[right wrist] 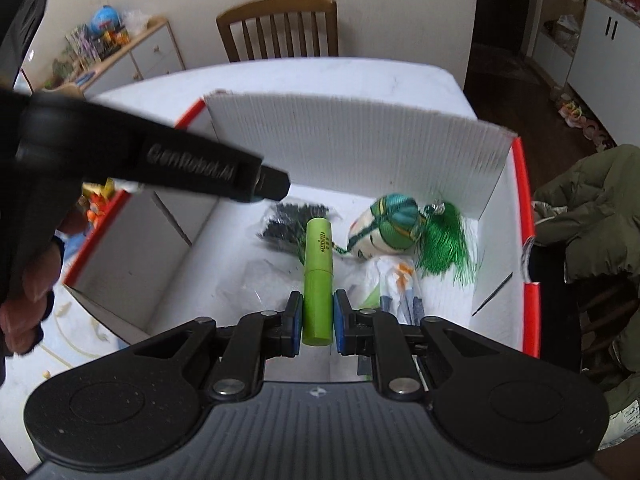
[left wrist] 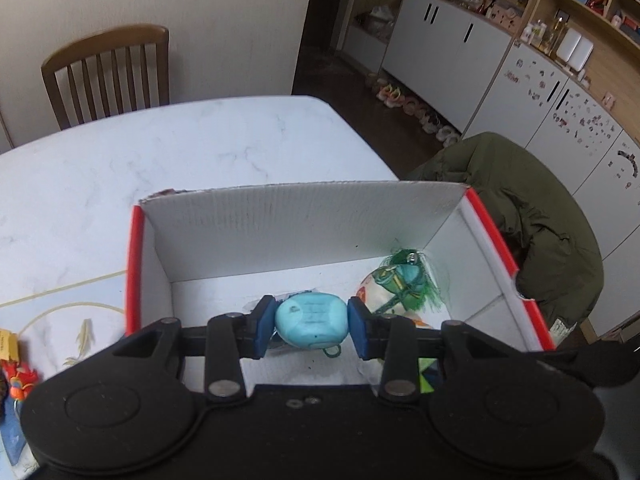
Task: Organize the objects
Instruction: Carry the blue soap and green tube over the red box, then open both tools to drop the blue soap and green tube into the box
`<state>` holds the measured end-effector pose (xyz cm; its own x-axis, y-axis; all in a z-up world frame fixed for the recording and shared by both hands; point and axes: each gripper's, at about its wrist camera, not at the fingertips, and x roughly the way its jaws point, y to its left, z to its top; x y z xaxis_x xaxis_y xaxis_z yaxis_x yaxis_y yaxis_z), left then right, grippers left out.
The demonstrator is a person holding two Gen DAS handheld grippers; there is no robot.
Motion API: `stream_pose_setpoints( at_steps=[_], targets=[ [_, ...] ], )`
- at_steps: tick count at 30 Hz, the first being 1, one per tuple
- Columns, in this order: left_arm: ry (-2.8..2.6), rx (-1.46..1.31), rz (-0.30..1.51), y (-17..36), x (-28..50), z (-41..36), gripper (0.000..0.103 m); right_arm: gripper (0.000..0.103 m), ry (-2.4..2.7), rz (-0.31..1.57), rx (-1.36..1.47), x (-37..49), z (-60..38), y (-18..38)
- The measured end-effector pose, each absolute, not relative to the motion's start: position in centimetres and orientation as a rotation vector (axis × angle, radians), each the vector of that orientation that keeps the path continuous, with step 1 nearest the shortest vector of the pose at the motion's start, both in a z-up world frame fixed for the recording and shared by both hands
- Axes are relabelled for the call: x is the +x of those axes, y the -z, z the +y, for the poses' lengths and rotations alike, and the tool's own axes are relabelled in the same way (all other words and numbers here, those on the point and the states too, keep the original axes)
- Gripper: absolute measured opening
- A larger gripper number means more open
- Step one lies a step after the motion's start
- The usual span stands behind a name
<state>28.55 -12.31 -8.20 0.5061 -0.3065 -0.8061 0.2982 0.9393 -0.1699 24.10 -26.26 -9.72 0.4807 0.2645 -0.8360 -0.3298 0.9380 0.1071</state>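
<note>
A white cardboard box point(left wrist: 256, 220) with red edges stands on the marble table. My left gripper point(left wrist: 311, 326) is shut on a light blue rounded case point(left wrist: 310, 320), held above the box floor. In the right wrist view my right gripper point(right wrist: 316, 322) is shut on a green tube point(right wrist: 318, 280), which points into the box point(right wrist: 360, 148). A tasselled green and cream pouch point(right wrist: 396, 228) lies at the box's far right point(left wrist: 396, 280). A black bundle in clear plastic point(right wrist: 288, 220) and small plastic packets point(right wrist: 396, 284) lie on the box floor.
The left gripper's black body point(right wrist: 160, 164) crosses the upper left of the right wrist view, with a hand point(right wrist: 28, 288) on it. Colourful toys point(left wrist: 16, 368) lie on the table left of the box. A wooden chair point(left wrist: 108, 76) stands behind; a green jacket point(left wrist: 532, 220) hangs at right.
</note>
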Motion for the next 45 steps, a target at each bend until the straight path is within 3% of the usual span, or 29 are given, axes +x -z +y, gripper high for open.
stream_pose_setpoints(
  at_steps=[30,33,35,37,45],
  targets=[
    [0.436,0.152,1.135,14.5,33.6,-18.1,0.04,0.016,-0.409,1.125,-0.056,26.3,-27.1,12.8],
    [0.446,0.164,1.133,14.3,33.5,-18.2,0.044,0.016,-0.413,1.119,-0.038,26.0,-27.1,12.4],
    [0.445,0.17,1.126,14.1,33.4,-18.2,0.054,0.017,-0.412,1.109,-0.034,25.9,-27.3,12.1],
    [0.446,0.172,1.113,13.9,33.1,-18.1,0.058,0.02,-0.419,1.094,-0.018,25.7,-27.6,11.7],
    [0.454,0.125,1.048,11.4,31.4,-16.6,0.066,0.027,-0.409,1.036,0.04,24.9,-28.9,9.5]
  ],
)
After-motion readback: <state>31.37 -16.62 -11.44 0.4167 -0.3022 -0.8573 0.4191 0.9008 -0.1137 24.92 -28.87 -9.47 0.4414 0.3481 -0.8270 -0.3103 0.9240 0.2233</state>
